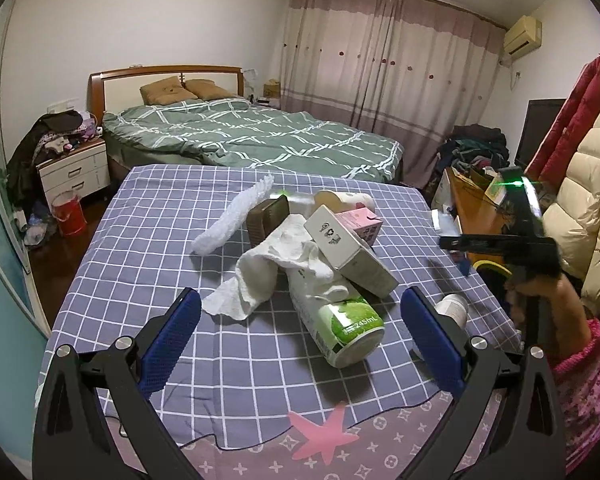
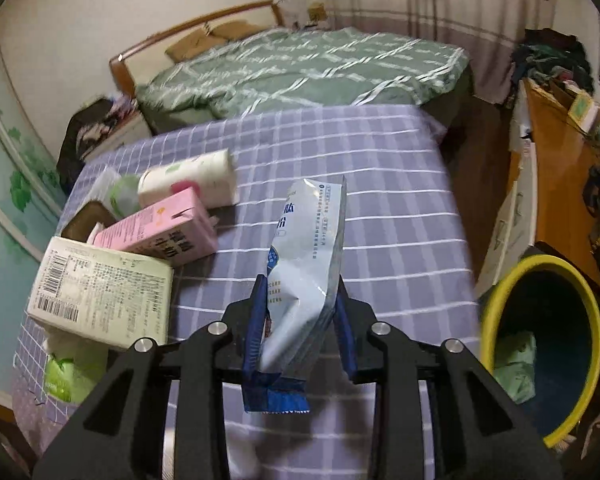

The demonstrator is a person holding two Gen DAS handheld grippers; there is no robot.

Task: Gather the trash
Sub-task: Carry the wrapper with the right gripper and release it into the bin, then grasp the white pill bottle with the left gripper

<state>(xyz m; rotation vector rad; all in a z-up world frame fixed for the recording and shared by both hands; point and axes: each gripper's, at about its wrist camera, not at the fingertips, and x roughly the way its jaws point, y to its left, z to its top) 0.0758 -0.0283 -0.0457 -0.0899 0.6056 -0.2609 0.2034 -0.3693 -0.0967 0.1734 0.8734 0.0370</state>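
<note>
My right gripper (image 2: 300,288) is shut on a blue-and-silver foil packet (image 2: 306,268) and holds it above the checked table cloth (image 2: 380,200). A yellow-rimmed blue bin (image 2: 548,344) stands to its right, beside the table. My left gripper (image 1: 300,312) is open and empty, just above the table before a green-and-white bottle (image 1: 340,320), crumpled white tissue (image 1: 268,276), a cream box (image 1: 348,256) and a pink carton (image 1: 364,224). The right gripper also shows in the left wrist view (image 1: 500,244), at the right.
A white bottle (image 2: 192,180) and a brown box (image 2: 86,222) lie in the pile. A white tube (image 1: 454,308) lies near the table's right edge. A green bed (image 1: 252,136) stands behind the table, a wooden desk (image 2: 556,168) and hanging coats (image 1: 588,200) to the right.
</note>
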